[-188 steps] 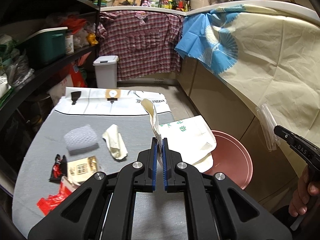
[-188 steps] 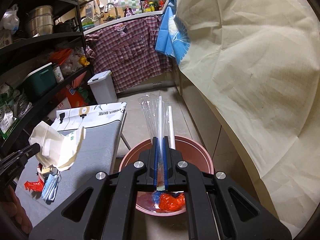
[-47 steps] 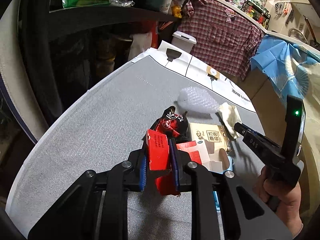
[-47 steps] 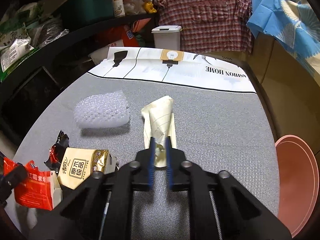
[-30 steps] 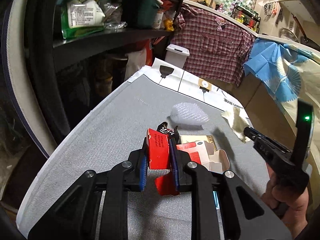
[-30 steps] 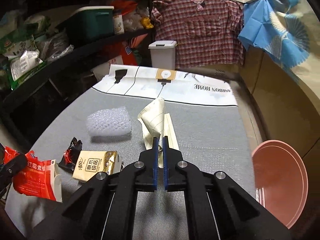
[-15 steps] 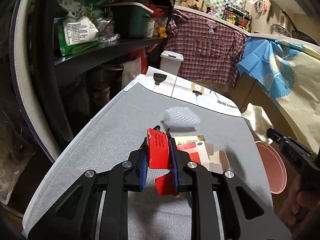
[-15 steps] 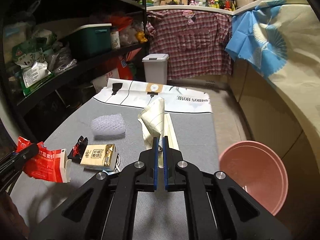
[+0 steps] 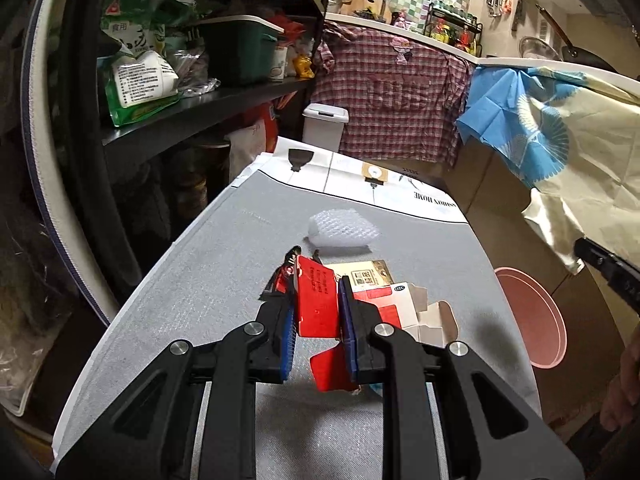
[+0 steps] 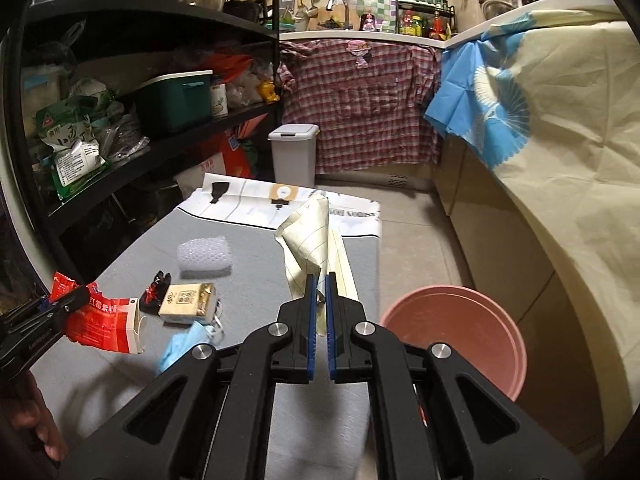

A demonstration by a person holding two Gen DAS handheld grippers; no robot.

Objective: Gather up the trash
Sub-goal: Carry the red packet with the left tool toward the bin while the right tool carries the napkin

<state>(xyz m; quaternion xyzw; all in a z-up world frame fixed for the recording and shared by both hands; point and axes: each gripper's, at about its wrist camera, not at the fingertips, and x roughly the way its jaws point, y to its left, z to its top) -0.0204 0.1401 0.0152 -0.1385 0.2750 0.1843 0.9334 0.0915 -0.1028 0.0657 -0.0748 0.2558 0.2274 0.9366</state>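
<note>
On the grey worktop [image 10: 248, 256] lie one bubble-wrap wad [image 10: 205, 258], one gold packet [image 10: 188, 300], one black-and-red wrapper [image 10: 154, 294] and one blue face mask [image 10: 182, 346]. The left claw [image 9: 318, 314], parted only as wide as the carton, clamps one red-and-white carton [image 9: 316, 304] above the worktop. The right claw [image 10: 319, 300], nearly closed, pinches one cream paper wrapper [image 10: 308, 240] lifted beside one pink basin [image 10: 460, 336] standing on the floor.
</note>
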